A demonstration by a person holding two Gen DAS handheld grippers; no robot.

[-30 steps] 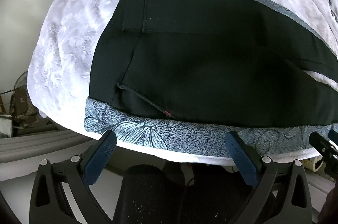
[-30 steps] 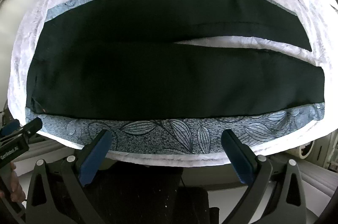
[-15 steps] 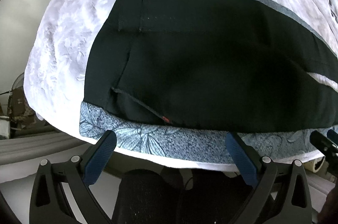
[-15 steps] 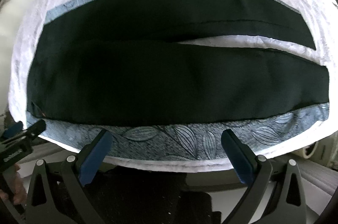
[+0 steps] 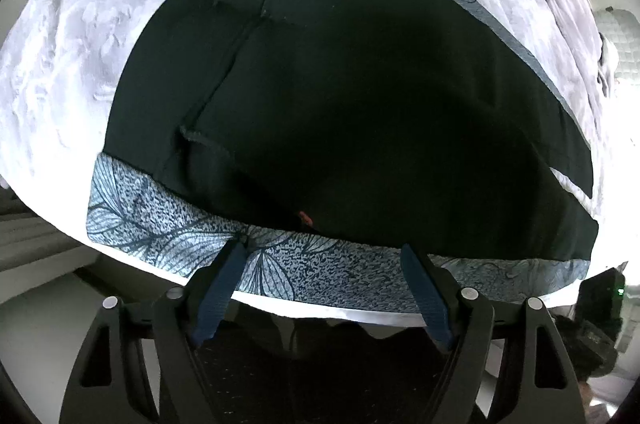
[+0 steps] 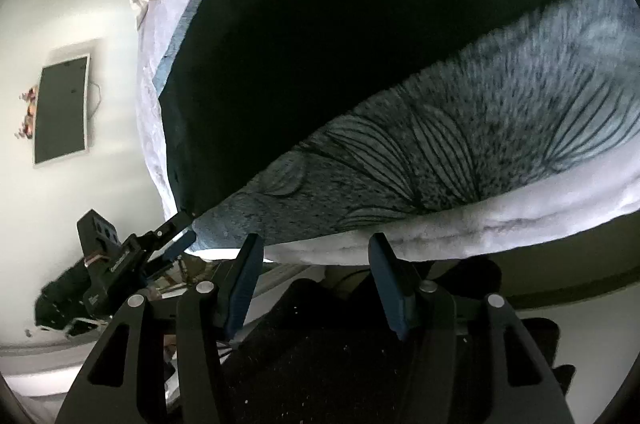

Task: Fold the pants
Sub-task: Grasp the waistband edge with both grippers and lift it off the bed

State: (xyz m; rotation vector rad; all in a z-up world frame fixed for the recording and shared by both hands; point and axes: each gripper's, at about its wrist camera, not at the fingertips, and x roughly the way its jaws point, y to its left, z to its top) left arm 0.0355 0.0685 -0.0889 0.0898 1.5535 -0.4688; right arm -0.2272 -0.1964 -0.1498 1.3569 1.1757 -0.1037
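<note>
Fingers on both the left gripper (image 5: pixel 322 256) and right gripper (image 6: pixel 316 244) have just been closing, apparently on nothing; pants (image 5: pixel 360 96) lie just ahead on the bed (image 5: pixel 72 24), lengthwise across both.

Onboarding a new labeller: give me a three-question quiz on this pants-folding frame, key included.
1. True or false: the black pants lie spread flat on the blue leaf-print mat.
2. Does the left gripper grip any cloth?
3. In the right wrist view, the right gripper sits at: A) the bed's near edge, B) the wall screen, C) the pillows.

Key: 1 true; 2 no, jaws apart over the mat; 3 A.
</note>
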